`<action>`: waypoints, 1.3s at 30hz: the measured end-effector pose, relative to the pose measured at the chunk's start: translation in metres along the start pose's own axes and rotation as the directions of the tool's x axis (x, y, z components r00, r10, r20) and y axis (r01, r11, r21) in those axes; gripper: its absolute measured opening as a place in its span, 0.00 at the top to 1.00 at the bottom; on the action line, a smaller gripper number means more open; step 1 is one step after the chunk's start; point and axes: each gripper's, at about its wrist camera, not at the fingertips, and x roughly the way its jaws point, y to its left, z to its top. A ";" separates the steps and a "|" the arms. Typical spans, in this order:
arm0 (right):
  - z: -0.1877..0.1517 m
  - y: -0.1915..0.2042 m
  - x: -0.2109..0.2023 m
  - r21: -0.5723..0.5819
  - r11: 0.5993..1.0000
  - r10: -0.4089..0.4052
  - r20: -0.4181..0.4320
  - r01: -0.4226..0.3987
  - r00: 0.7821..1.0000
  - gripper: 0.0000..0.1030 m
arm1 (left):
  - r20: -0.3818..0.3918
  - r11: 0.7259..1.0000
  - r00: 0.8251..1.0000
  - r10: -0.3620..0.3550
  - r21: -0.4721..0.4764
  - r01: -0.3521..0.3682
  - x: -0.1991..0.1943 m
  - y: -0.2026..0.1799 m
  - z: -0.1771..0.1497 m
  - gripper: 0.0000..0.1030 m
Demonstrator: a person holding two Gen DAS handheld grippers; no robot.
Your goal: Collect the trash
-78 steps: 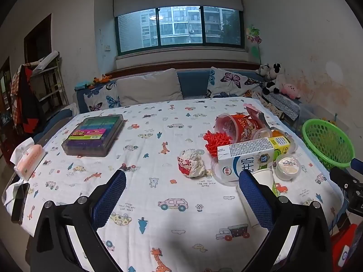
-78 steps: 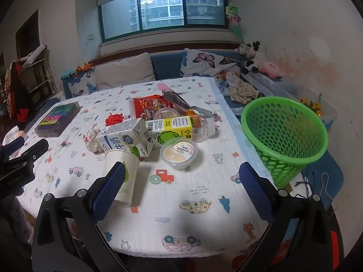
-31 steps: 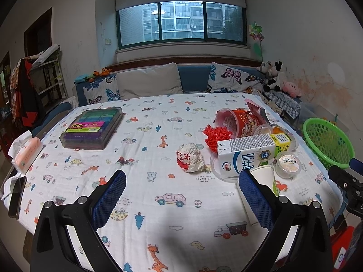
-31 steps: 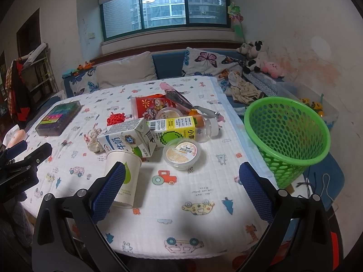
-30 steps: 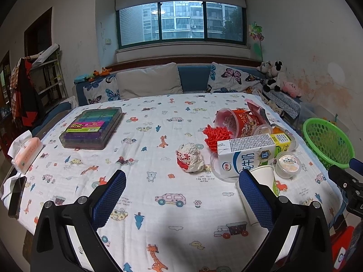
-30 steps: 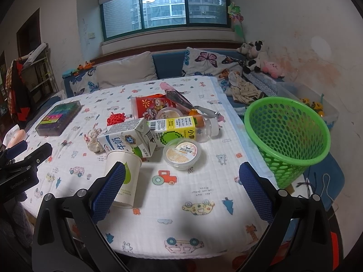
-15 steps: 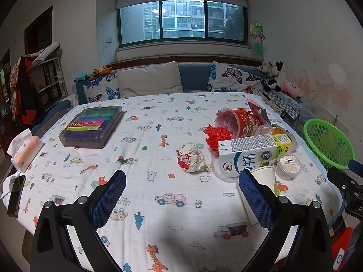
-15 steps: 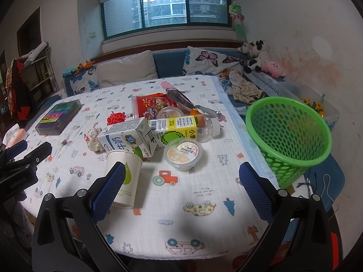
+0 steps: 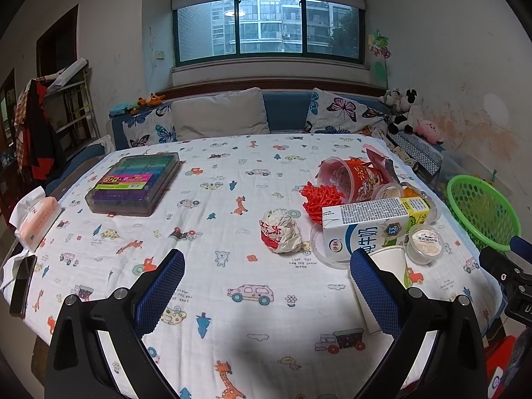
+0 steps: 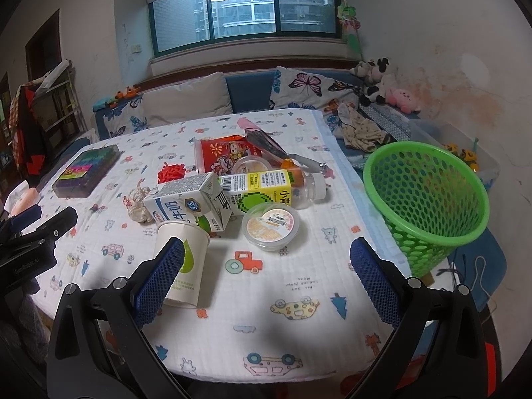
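Surface: a table [image 9: 212, 302] under a white cloth printed with cars and animals.
Room: a window [image 9: 266, 26] in the far wall, a cushioned bench [image 9: 286, 113] under it.
Far left: a box of coloured pens [image 9: 133, 183], well apart from the trash.
Left gripper [image 9: 266, 296]: wide open, empty, above bare cloth.
Crumpled wrapper [image 9: 281, 231]: near the middle, just left of the cartons.
Milk carton [image 10: 189, 206]: on its side, long axis left to right, gable top pointing right.
Paper cup [image 10: 183, 266]: on its side, mouth pointing away.
Right gripper [image 10: 266, 282]: wide open, empty.
Green basket [image 10: 429, 199]: upright, off the right edge.
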 end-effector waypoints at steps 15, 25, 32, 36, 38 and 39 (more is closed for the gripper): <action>0.005 0.003 0.010 -0.013 1.000 0.011 -0.009 -0.011 1.000 0.04 | -0.031 1.000 1.000 0.001 -0.017 -0.001 0.014 0.005 0.007 0.06; 0.012 0.009 0.018 -0.034 0.999 0.029 -0.018 -0.029 0.999 0.04 | -0.050 0.999 0.999 0.013 -0.031 -0.014 0.024 0.011 0.012 0.06; 0.016 0.020 0.026 -0.049 0.997 0.056 -0.035 -0.058 0.998 0.04 | -0.059 0.999 0.998 0.023 -0.045 -0.025 0.030 0.020 0.015 0.06; 0.014 0.029 0.033 -0.048 0.994 0.093 -0.066 -0.097 0.993 0.05 | -0.063 0.998 0.997 0.033 -0.058 -0.037 0.032 0.028 0.015 0.06; 0.011 0.035 0.037 -0.048 0.992 0.111 -0.084 -0.116 0.990 0.06 | -0.063 0.997 0.997 0.037 -0.064 -0.041 0.033 0.033 0.016 0.06; 0.009 0.039 0.040 -0.043 0.990 0.130 -0.102 -0.135 0.986 0.07 | -0.062 0.997 0.997 0.039 -0.066 -0.044 0.033 0.036 0.016 0.06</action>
